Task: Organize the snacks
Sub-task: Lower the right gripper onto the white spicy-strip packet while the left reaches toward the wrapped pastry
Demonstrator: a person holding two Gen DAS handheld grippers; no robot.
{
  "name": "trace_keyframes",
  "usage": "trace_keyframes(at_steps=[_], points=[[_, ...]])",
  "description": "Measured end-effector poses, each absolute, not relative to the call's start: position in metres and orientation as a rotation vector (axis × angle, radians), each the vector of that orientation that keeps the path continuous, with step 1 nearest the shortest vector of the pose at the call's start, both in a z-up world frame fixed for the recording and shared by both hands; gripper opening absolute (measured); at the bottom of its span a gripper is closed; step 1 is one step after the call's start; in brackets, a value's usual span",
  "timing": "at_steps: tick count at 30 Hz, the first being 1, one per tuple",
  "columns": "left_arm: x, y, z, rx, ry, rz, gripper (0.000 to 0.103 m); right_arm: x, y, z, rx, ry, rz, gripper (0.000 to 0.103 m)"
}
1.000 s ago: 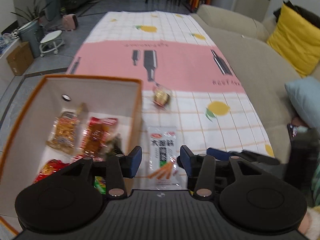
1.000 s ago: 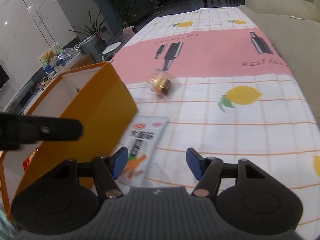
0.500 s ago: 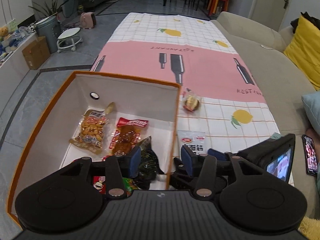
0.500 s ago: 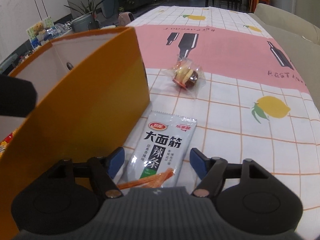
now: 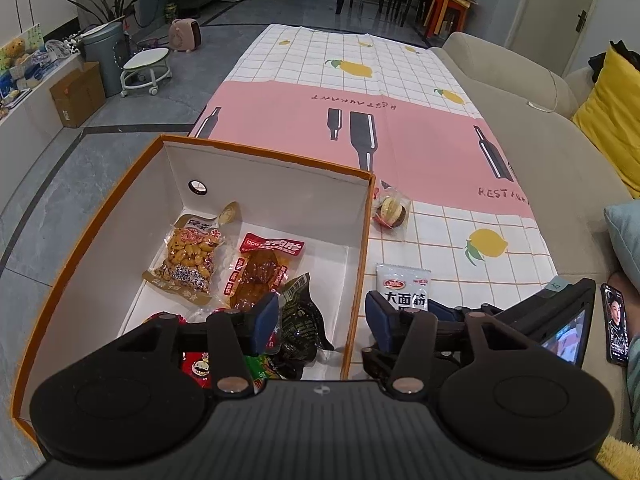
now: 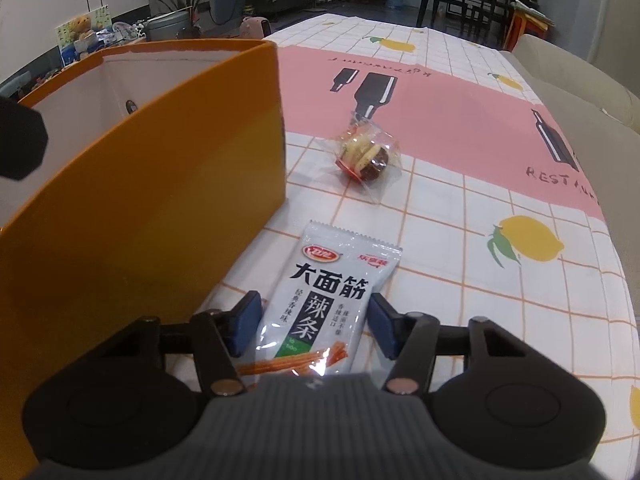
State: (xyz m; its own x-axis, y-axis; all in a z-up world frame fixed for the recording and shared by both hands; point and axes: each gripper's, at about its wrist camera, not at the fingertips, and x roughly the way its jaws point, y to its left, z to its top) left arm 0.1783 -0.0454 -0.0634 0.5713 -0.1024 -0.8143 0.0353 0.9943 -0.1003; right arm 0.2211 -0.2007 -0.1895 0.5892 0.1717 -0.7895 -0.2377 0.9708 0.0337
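Long table under a checked tablecloth with lemon prints and a pink band with bottle graphics; beige sofa runs along its right side with a yellow cushion, grey tiled floor, plants, a bin and a cardboard carton off to the left, dark dining chairs at the far end. Orange box (white inside, open top) sits on the cloth ahead-left of the right gripper and directly under the left gripper. Left gripper hovers over the box's right wall, jaws spread wide, nothing between them; below it in the box lie a peanut pack, a red-labelled brown snack pack, a dark pack and more red packs nearer the camera. Right gripper is low over the cloth, jaws wide, straddling the white spicy-strip packet, pads either side, contact unclear. Packet lies flat just beside the box's outer wall. Clear-wrapped candy lies further ahead, apart from both.
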Motion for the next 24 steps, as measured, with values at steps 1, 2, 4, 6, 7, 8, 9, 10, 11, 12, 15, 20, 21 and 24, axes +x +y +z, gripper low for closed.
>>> trace_keyframes(at_steps=[1,2,4,6,7,8,9,10,11,12,15,20,21,24], points=[[0.178,-0.047,-0.062,-0.073,0.958,-0.085,0.059,0.221,-0.203,-0.190,-0.077,0.913,0.239,0.055],[0.178,-0.049,-0.062,-0.069,0.957,-0.093,0.059,0.220,-0.207,-0.189,-0.077,0.917,0.239,0.055],[0.178,-0.055,-0.059,-0.054,0.951,-0.126,0.059,0.218,-0.217,-0.190,-0.080,0.927,0.237,0.055],[0.179,-0.066,-0.056,-0.016,0.940,-0.171,0.059,0.215,-0.231,-0.189,-0.087,0.937,0.236,0.055],[0.180,-0.073,-0.055,0.009,0.932,-0.194,0.059,0.214,-0.239,-0.188,-0.088,0.943,0.237,0.055],[0.182,-0.080,-0.053,0.035,0.924,-0.222,0.059,0.213,-0.248,-0.188,-0.093,0.950,0.236,0.055],[0.184,-0.088,-0.053,0.059,0.921,-0.250,0.059,0.212,-0.258,-0.188,-0.097,0.958,0.232,0.055],[0.187,-0.095,-0.052,0.081,0.917,-0.276,0.059,0.212,-0.267,-0.187,-0.099,0.965,0.230,0.055],[0.191,-0.102,-0.052,0.105,0.912,-0.302,0.059,0.211,-0.277,-0.187,-0.098,0.973,0.226,0.055],[0.195,-0.110,-0.053,0.131,0.911,-0.322,0.059,0.211,-0.287,-0.187,-0.096,0.980,0.217,0.055],[0.212,-0.132,-0.057,0.207,0.917,-0.376,0.062,0.211,-0.312,-0.188,-0.081,0.991,0.187,0.055],[0.249,-0.162,-0.072,0.316,0.974,-0.405,0.063,0.210,-0.329,-0.190,-0.081,0.995,0.202,0.064],[0.257,-0.166,-0.075,0.330,0.989,-0.400,0.063,0.210,-0.328,-0.190,-0.089,0.997,0.208,0.066],[0.285,-0.178,-0.087,0.352,1.033,-0.373,0.066,0.209,-0.327,-0.190,-0.075,1.000,0.222,0.072]])
